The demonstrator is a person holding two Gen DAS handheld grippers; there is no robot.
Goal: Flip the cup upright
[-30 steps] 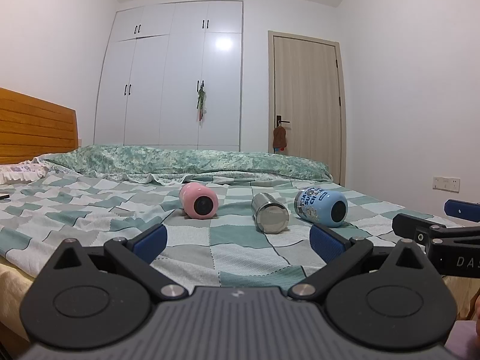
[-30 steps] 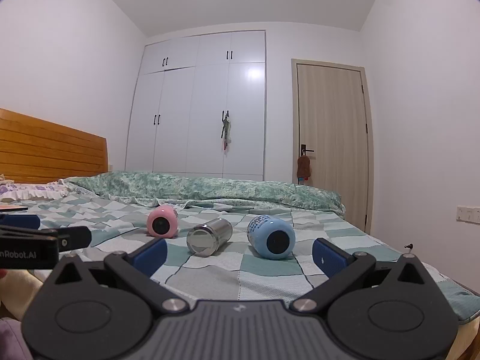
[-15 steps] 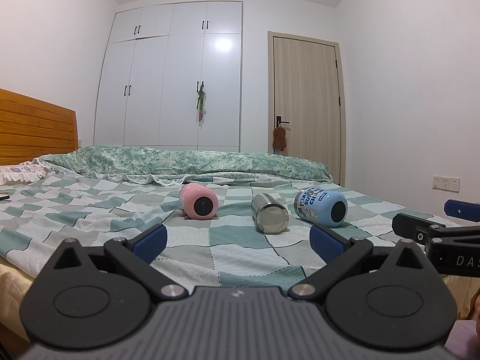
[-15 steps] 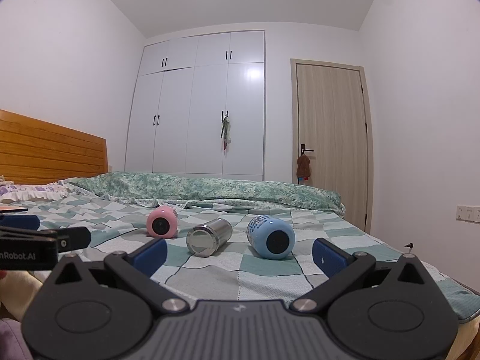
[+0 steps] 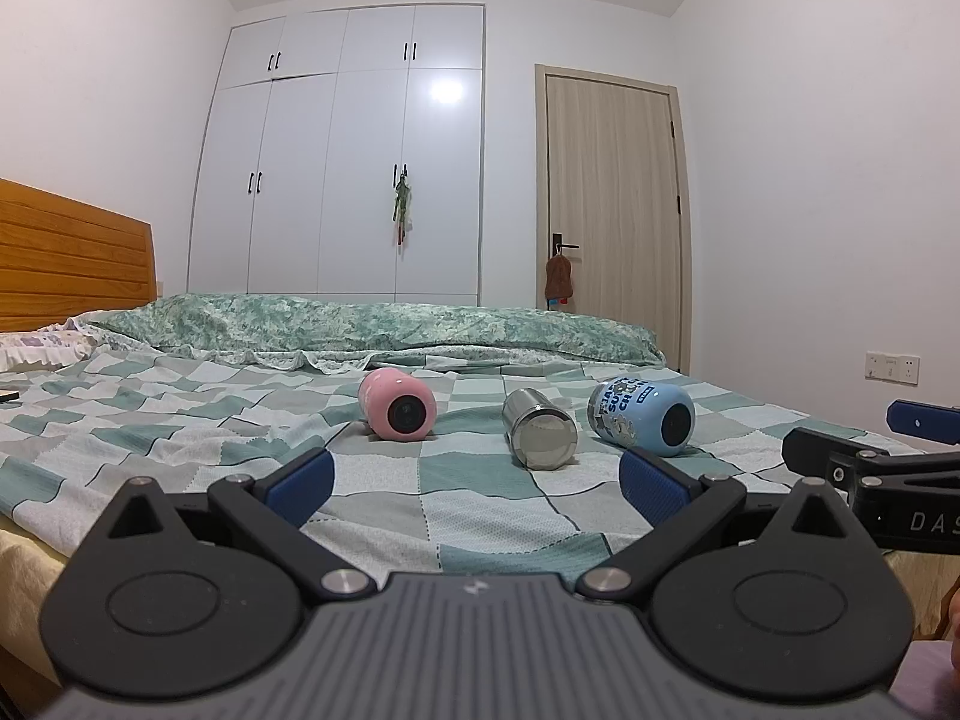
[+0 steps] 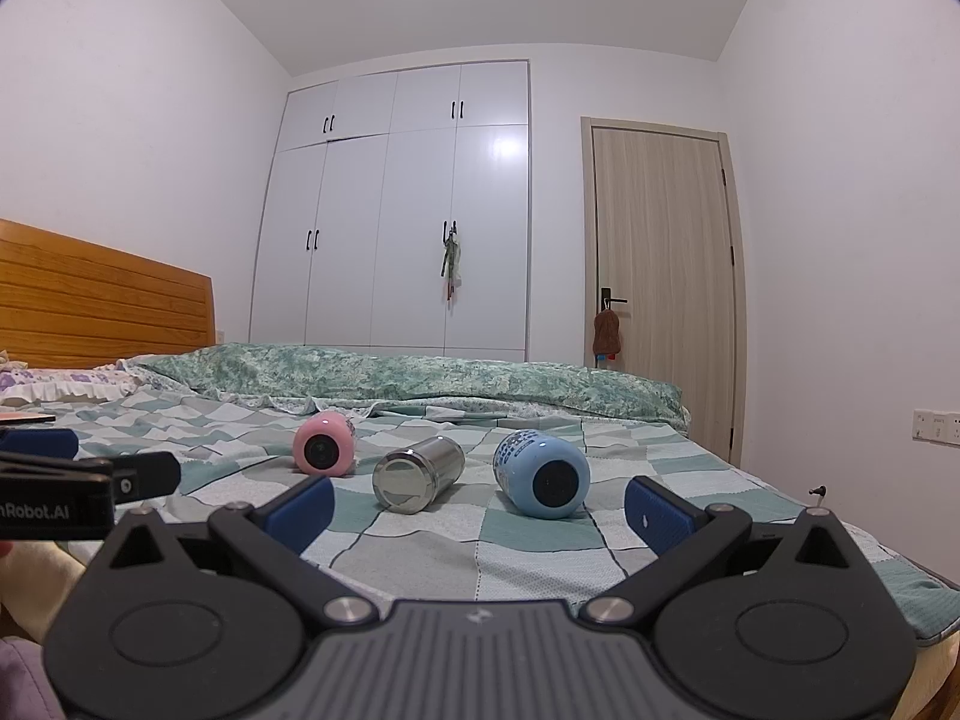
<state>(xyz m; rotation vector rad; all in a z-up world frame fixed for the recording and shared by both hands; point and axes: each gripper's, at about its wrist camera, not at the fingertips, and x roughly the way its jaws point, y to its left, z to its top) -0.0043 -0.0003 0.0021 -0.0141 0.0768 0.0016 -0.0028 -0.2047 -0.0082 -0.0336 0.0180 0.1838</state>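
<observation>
Cups: three, all lying on their sides in a row across the bed (image 5: 180,432), none upright.
Pink cup (image 5: 399,405): one, at the left end of the row, its dark round end turned toward the cameras.
Steel cup (image 5: 539,437): one, in the middle, apart from both neighbours, a flat shiny end facing forward.
Blue cup (image 5: 642,417): one, at the right end, printed lettering on its side, dark round end facing forward.
Left hand-held gripper (image 5: 474,483): one, spread wide, nothing between its two blue fingertips; it sits short of the cups, touching none.
Right hand-held gripper (image 6: 477,504): one, also spread wide and holding nothing; the steel and blue cups lie ahead of the gap between its tips.
Bedding: one green-and-white checked sheet under the cups, one leafy green quilt (image 6: 420,378) bunched behind them.
Room: one wooden headboard (image 6: 102,300), one white wardrobe (image 6: 396,210), one closed door (image 6: 660,276).
</observation>
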